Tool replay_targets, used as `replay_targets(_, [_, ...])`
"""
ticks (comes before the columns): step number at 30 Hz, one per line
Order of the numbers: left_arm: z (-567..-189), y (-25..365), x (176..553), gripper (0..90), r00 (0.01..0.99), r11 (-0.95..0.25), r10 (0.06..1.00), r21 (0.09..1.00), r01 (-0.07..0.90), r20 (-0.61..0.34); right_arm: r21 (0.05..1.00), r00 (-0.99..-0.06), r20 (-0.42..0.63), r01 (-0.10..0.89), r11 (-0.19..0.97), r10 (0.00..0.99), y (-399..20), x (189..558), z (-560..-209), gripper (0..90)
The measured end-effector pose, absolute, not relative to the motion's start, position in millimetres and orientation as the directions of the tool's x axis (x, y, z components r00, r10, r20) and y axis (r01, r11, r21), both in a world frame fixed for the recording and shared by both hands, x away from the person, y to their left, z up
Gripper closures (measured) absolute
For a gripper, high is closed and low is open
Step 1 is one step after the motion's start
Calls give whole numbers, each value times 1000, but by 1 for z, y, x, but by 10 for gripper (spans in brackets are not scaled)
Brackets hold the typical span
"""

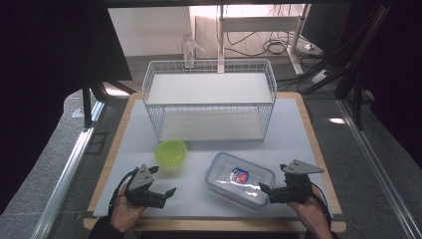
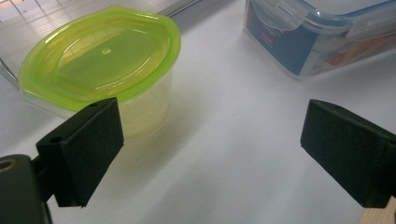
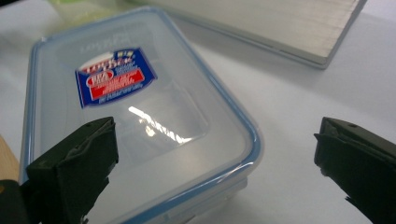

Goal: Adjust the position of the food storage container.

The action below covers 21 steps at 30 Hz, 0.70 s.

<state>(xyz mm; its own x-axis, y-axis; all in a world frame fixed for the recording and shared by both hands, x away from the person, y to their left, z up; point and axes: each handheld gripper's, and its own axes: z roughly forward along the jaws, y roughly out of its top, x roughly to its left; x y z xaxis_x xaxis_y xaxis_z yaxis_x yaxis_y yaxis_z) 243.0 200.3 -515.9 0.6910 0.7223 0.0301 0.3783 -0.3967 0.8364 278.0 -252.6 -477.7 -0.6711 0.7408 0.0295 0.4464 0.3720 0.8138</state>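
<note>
Wire rack on a white table

A white wire rack (image 1: 209, 99) stands at the far middle of the table (image 1: 298, 129), upright, with two flat shelves, one above the other. The table top is white with a wooden edge (image 1: 115, 149) showing along its sides. Beyond the table, a white desk frame (image 1: 259, 25) stands on the floor, with dark cables (image 1: 271, 47) lying under it. A metal rail (image 1: 67, 172) runs along the floor to the left of the table, and another (image 1: 378, 169) to its right.
</note>
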Motion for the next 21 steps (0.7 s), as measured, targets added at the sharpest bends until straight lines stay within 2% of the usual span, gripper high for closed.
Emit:
replay_targets(15, [-515,198,244,49,689,-390,724,821,416,-6,811,-649,90,488,322,756,-254,280,-477,0])
replay_targets(19, [-513,199,246,43,682,-368,729,807,462,-58,811,-646,96,492,318,757,-256,280,-477,0])
replay_targets(21, [-510,199,247,76,685,-356,724,806,474,-83,813,-648,102,492,312,755,-256,280,-476,0])
